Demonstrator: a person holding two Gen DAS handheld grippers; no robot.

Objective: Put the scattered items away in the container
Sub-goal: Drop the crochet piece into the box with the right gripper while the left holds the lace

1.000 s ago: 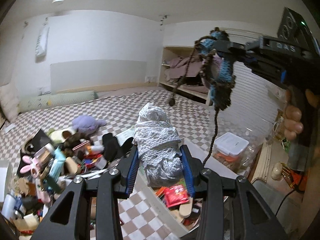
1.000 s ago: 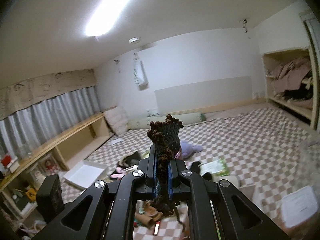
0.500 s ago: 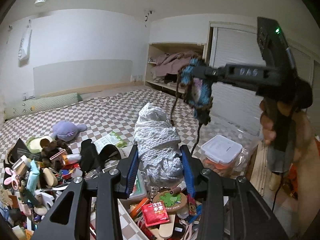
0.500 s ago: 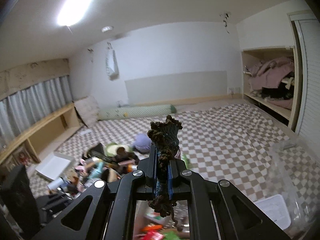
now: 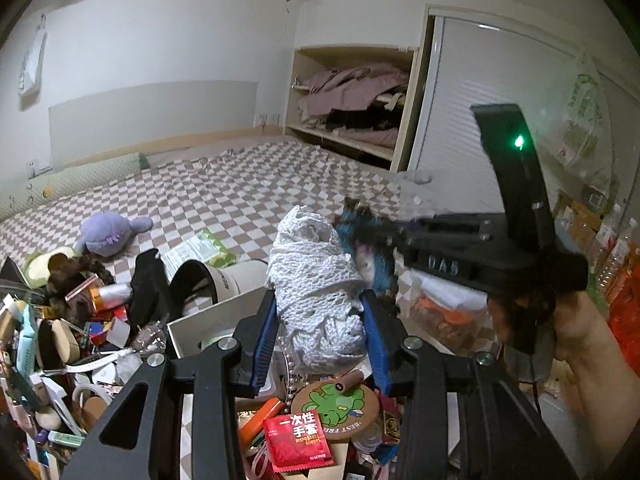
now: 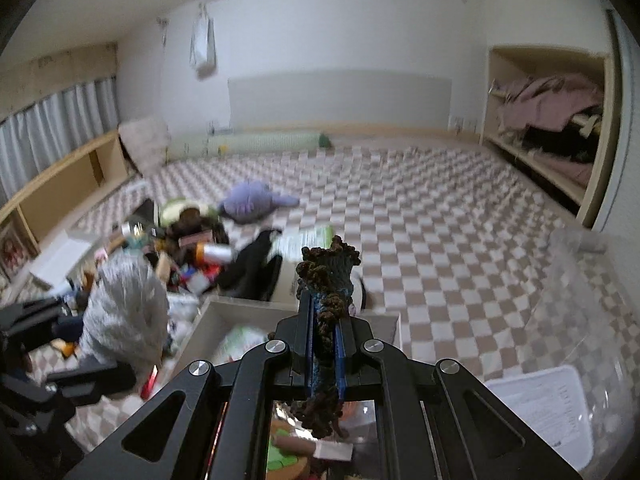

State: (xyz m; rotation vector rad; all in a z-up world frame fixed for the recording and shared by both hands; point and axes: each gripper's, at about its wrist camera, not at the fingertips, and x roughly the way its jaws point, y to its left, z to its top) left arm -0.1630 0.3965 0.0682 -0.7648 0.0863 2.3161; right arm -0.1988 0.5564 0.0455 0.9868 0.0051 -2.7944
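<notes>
My left gripper [image 5: 318, 320] is shut on a white knitted bundle [image 5: 316, 280], held over the open white box [image 5: 208, 314]. The box holds a red glove packet [image 5: 298, 444], a round coaster with a green figure [image 5: 336, 404] and other small things. My right gripper [image 6: 323, 320] is shut on a blue and brown crochet piece [image 6: 326, 276], also above the box [image 6: 240, 305]. In the left wrist view the right gripper [image 5: 372, 236] sits just right of the bundle, with the crochet piece [image 5: 360, 228] touching it. A hand [image 5: 576, 332] holds that gripper.
A heap of scattered small items [image 5: 52, 332] lies left of the box, with a black garment [image 5: 150, 292] and a purple plush [image 5: 112, 234] nearby. A lidded clear tub [image 6: 552, 404] stands to the right. Checkered floor [image 6: 440, 220] stretches behind.
Both grippers have come down and toward the box. The right gripper sank from high on the right to beside the white bundle, and the crochet piece's dangling cord is no longer seen.
</notes>
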